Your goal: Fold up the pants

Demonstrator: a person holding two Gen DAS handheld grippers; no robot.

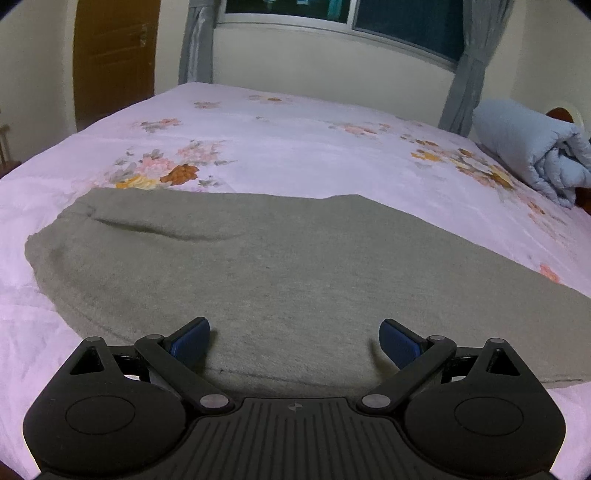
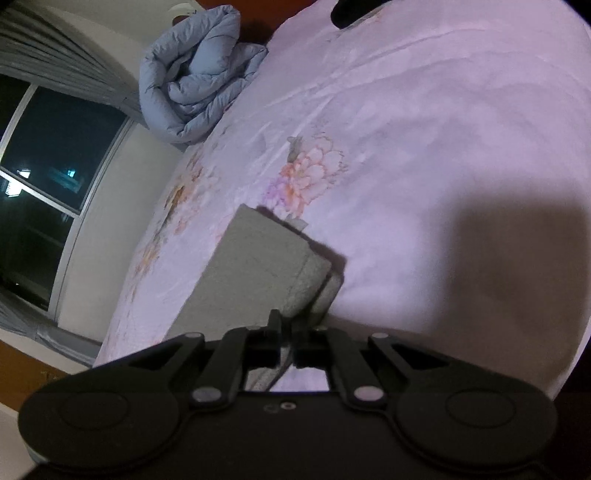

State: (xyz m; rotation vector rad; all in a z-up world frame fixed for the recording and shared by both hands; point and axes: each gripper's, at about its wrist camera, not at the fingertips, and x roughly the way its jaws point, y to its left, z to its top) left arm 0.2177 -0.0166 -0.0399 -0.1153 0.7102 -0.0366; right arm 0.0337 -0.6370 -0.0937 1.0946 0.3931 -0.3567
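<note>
Grey pants (image 1: pixel 280 266) lie spread flat across the pink flowered bed sheet (image 1: pixel 295 140) in the left wrist view. My left gripper (image 1: pixel 294 341) hovers just above their near edge, its blue pads (image 1: pixel 188 341) wide apart with only cloth beneath them. In the right wrist view, which is rolled to one side, the cuffed leg end of the pants (image 2: pixel 266 266) stretches away from my right gripper (image 2: pixel 288 325). Its black fingers are pinched together on the cuff edge, and the cloth runs between them.
A rolled light-blue duvet (image 1: pixel 532 151) sits at the bed's far right corner, near the grey curtain (image 1: pixel 465 74) and the dark window (image 1: pixel 406 26). A brown door (image 1: pixel 114 55) stands at the far left. A dark object (image 2: pixel 351 11) lies at the top of the sheet.
</note>
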